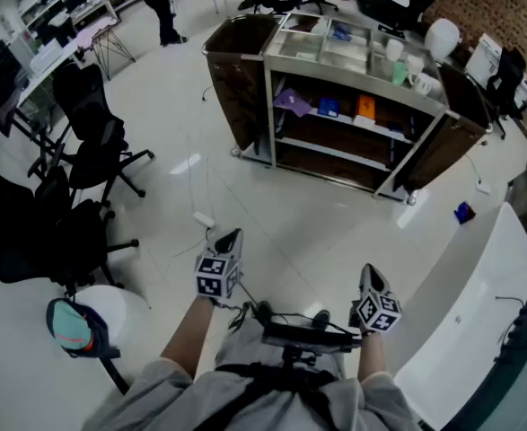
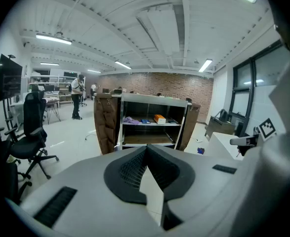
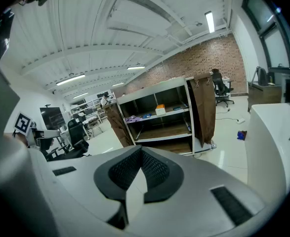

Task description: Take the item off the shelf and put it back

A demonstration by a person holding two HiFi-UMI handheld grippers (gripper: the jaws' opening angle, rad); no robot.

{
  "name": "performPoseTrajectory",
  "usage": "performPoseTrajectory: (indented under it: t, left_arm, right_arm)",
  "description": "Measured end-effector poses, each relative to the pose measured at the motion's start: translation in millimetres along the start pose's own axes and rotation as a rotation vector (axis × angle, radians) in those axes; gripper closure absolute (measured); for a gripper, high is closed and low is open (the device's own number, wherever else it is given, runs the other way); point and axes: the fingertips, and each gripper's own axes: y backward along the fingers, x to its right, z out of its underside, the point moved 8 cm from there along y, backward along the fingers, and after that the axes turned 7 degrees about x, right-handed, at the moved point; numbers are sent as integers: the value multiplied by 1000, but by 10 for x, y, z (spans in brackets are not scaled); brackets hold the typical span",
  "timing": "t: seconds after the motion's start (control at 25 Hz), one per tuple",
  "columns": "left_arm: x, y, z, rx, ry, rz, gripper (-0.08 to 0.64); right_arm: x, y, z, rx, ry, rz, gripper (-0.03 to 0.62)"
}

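A metal shelf cart point(image 1: 269, 94) stands across the floor ahead of me. On its middle shelf lie a purple item point(image 1: 292, 102), a blue item point(image 1: 328, 108) and an orange box point(image 1: 365, 107). Both grippers are low and close to my body, well short of the cart. The left gripper point(image 1: 230, 238) is shut and holds nothing; its view looks at the cart point(image 2: 152, 100) and the orange box point(image 2: 159, 118). The right gripper point(image 1: 368, 272) is also shut and empty, and the orange box point(image 3: 160, 109) shows beyond its jaws point(image 3: 141, 148).
Brown fabric bags point(image 1: 236, 70) hang on both ends of the cart. Black office chairs point(image 1: 92, 142) crowd the left side. A white counter point(image 1: 478, 303) runs along the right, with a small blue object point(image 1: 464, 212) on the floor. A person point(image 1: 164, 7) stands far back.
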Motion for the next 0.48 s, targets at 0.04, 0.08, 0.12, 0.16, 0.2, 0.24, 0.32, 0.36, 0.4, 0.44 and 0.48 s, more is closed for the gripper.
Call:
performPoseTrajectory:
  t: [0.04, 0.08, 0.12, 0.16, 0.2, 0.24, 0.32, 0.36, 0.4, 0.44, 0.48]
  left_arm:
    - [-42, -37, 22, 0, 0, 19, 554]
    - [-83, -78, 39, 1, 0, 38, 554]
    - [-121, -126, 48, 4, -3, 57, 554]
    - [-149, -178, 51, 6, -8, 76, 554]
    - [-163, -228, 57, 7, -12, 93, 554]
    - [-161, -266, 72, 6, -15, 111, 554]
    - [-147, -297, 124, -6, -12, 138, 554]
    - [-148, -296, 150, -12, -8, 147, 554]
    - [-158, -294, 171, -18, -3, 152, 554]
    - [-174, -296, 187, -22, 1, 154, 554]
    - [-193, -300, 200, -24, 4, 154, 554]
  right_arm:
    - [-26, -48, 44, 14, -6, 1, 583]
    - [-60, -95, 75, 28, -12, 3, 583]
    - [-104, -141, 85, 42, -15, 8, 583]
    - [-155, -180, 76, 54, -17, 15, 583]
    - [-200, -210, 60, 63, -17, 23, 583]
    - [-235, -227, 48, 69, -15, 31, 583]
    - [-300, -236, 47, 71, -12, 44, 583]
    - [-335, -238, 54, 67, -10, 45, 583]
    - [-365, -246, 61, 64, -7, 44, 583]
    - [-388, -260, 63, 64, -2, 41, 583]
    - [-408, -273, 57, 64, 2, 39, 583]
